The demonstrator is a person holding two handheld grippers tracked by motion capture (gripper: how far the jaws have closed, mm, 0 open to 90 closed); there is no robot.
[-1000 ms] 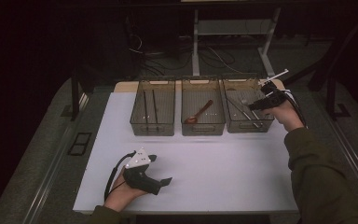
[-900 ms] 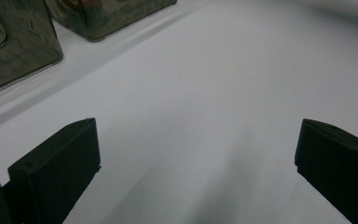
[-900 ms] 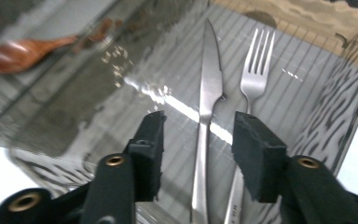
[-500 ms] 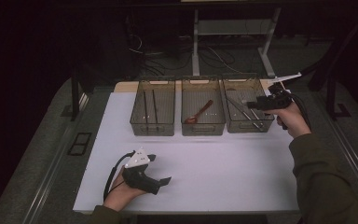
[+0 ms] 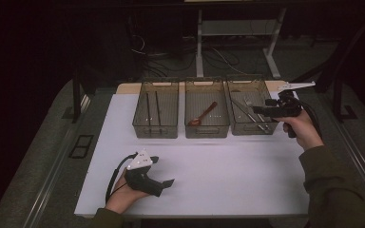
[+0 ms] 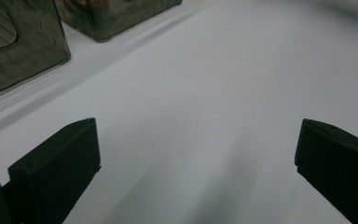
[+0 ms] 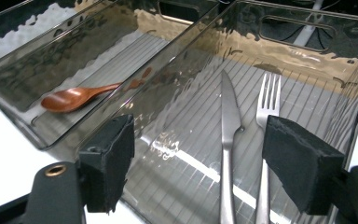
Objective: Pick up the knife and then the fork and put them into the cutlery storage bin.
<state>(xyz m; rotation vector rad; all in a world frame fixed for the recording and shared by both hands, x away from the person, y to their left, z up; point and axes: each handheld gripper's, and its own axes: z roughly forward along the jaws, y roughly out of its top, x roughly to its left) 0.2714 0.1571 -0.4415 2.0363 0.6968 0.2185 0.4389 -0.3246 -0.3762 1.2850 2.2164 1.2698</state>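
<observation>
Three clear bins in a row at the far side of the white surface (image 5: 218, 161), with the right bin (image 5: 250, 80) as landmark. In that bin (image 7: 307, 56), a steel knife (image 7: 229, 116) and fork (image 7: 266, 100) lying side by side on the ribbed floor, handles toward the camera of the right gripper view, close together but whether touching cannot be told. Right gripper (image 5: 261, 110) held level just above the bin's right rim, pointing across it from the right; fingers (image 7: 109, 163) spread wide and just opened further, nothing between the pads, knife and fork seen below and between them, untouched. Right hand (image 5: 300, 129) just right of the bin, sleeve trailing toward the near edge. Middle bin (image 5: 207, 83) immediately left of the right bin, holding a brown wooden spoon (image 5: 202, 116), bowl toward the near wall; same spoon (image 7: 77, 97) seen through the shared walls in the right gripper view. Left bin (image 5: 156, 83) farther left again, with two thin dark sticks (image 5: 152, 111) lying lengthwise. Left gripper (image 5: 168, 182) well apart from the right bin, near and to the left, resting on the surface in the left hand (image 5: 123, 197); fingers (image 6: 60, 163) wide apart over bare white surface, holding nothing.
</observation>
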